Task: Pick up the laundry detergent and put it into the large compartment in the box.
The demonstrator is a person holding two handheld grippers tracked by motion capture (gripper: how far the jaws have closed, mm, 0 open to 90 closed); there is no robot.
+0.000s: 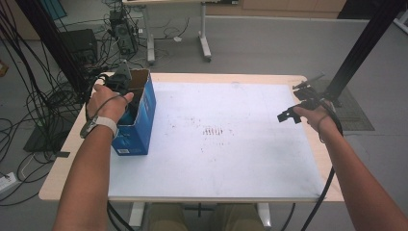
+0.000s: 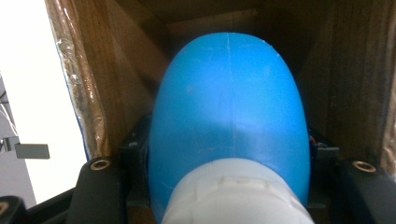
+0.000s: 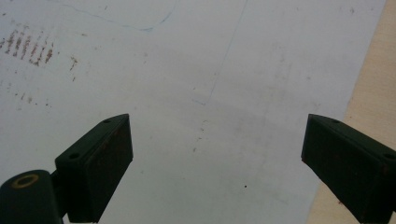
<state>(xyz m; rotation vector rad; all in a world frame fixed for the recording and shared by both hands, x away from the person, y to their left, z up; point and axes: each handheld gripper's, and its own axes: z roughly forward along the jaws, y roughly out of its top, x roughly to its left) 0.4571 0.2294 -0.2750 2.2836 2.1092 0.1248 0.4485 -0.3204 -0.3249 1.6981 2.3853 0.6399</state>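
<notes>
A blue cardboard box (image 1: 141,122) stands open-topped on the table's left side. My left gripper (image 1: 121,78) reaches down into it from above. In the left gripper view the jaws (image 2: 229,163) press on both sides of a rounded blue bottle (image 2: 229,107) with a white cap (image 2: 233,198), between the box's brown inner walls (image 2: 355,84). My right gripper (image 1: 291,103) hovers over the right edge of the white mat (image 1: 231,139). Its jaws (image 3: 217,163) stand wide apart with nothing between the pads (image 3: 100,163).
The wooden table (image 1: 65,159) shows beyond the mat on the left and right (image 3: 373,93). Black frame posts (image 1: 358,50) rise at both far corners. Cables (image 1: 29,106) and a computer lie on the floor at left, and another table's legs (image 1: 204,41) stand behind.
</notes>
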